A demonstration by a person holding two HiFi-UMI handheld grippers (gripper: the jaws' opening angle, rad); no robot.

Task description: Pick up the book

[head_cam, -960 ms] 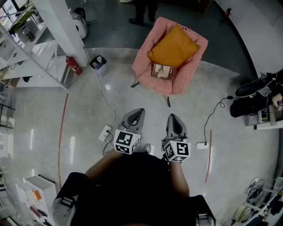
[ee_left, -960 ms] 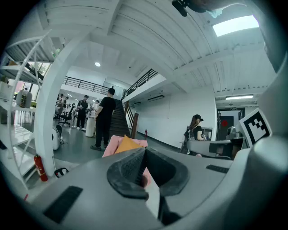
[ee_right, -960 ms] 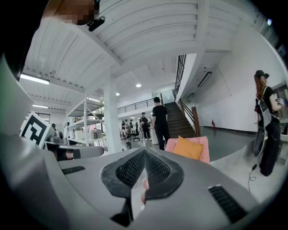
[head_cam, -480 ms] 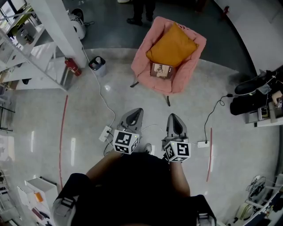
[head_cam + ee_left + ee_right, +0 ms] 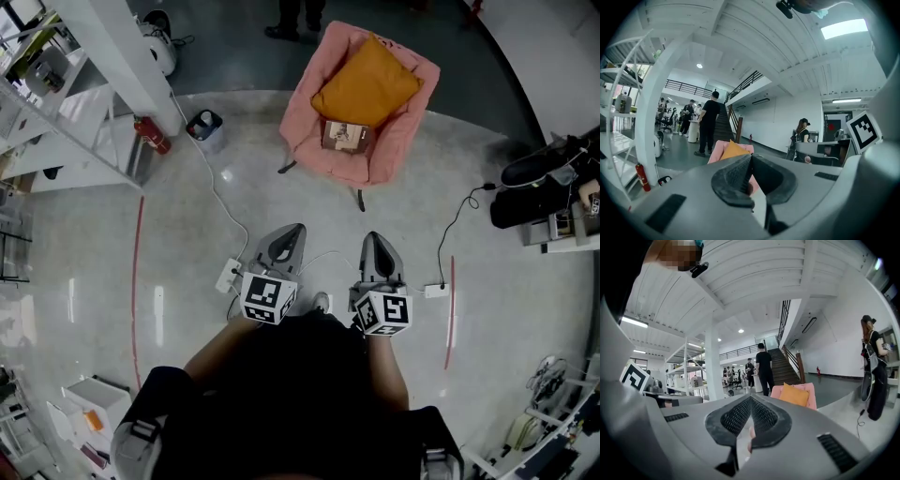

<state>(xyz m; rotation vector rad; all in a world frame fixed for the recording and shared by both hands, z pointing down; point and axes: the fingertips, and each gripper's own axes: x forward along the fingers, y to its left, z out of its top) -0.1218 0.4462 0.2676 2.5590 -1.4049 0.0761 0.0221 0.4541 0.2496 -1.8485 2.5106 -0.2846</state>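
Observation:
The book (image 5: 344, 137) lies on the seat of a pink armchair (image 5: 309, 112), just in front of an orange cushion (image 5: 367, 84). The chair stands well ahead of me across the floor; it also shows as the pink armchair (image 5: 717, 151) and pink armchair (image 5: 808, 392) in the two gripper views. My left gripper (image 5: 289, 233) and right gripper (image 5: 375, 243) are held side by side in front of my body, pointing toward the chair. Both have their jaws shut, with nothing between them. The left gripper (image 5: 750, 161) and right gripper (image 5: 751, 405) tips meet.
White shelving (image 5: 66, 103) and a pillar (image 5: 131, 56) stand at the left, with a red fire extinguisher (image 5: 155, 137) and a small bin (image 5: 204, 126). Cables and power strips (image 5: 229, 277) lie on the floor near me. A person (image 5: 292, 19) stands behind the chair. A desk (image 5: 553, 206) is at right.
The chair and floor marks have shifted slightly in the head view as I moved. Both grippers stay shut, side by side.

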